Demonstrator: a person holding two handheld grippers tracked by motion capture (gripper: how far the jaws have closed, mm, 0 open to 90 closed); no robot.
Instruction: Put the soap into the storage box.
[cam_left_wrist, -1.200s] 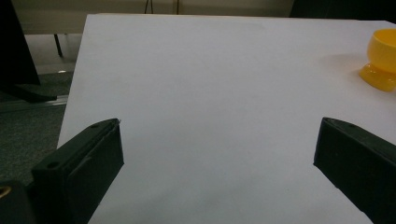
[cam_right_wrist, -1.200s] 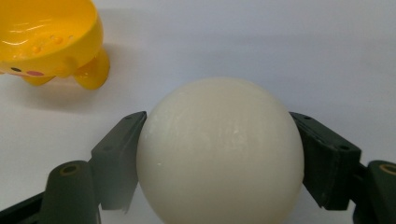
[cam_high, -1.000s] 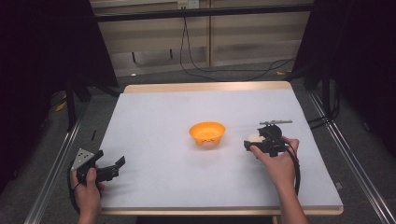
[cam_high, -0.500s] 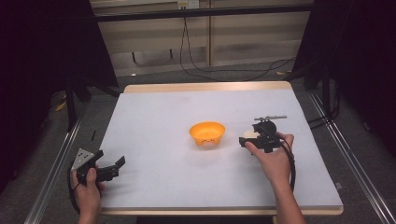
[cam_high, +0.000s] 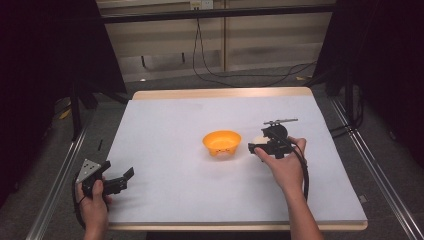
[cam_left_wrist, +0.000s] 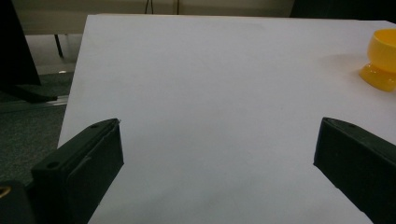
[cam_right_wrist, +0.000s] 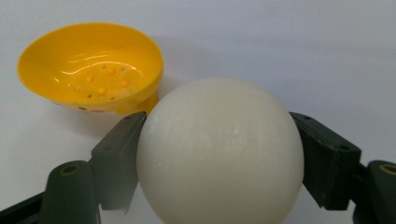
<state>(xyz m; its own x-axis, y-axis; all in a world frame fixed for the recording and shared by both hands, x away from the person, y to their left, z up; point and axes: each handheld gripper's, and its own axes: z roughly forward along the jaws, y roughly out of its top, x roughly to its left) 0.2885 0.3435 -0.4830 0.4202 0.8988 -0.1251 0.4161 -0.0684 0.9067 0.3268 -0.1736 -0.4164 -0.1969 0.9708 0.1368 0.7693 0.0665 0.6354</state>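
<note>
Right tool (cam_right_wrist: 219, 154) clamps the white ball (cam_right_wrist: 219, 154) just right of the yellow bowl (cam_right_wrist: 93, 65), poised to drop it in, while the left tool (cam_left_wrist: 215, 154) waits wide at the worktop's (cam_high: 200, 110) near-left corner.

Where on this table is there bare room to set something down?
Free: the table left of the orange bowl, the far strip behind it, and the near edge between the hands. Crowded: bowl's right, where the right hand-held gripper holds a white ball.

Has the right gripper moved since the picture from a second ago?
Yes. In the high view the right gripper, shut on the white ball, has shifted left across the table, closing on the orange bowl, which stayed put.
</note>
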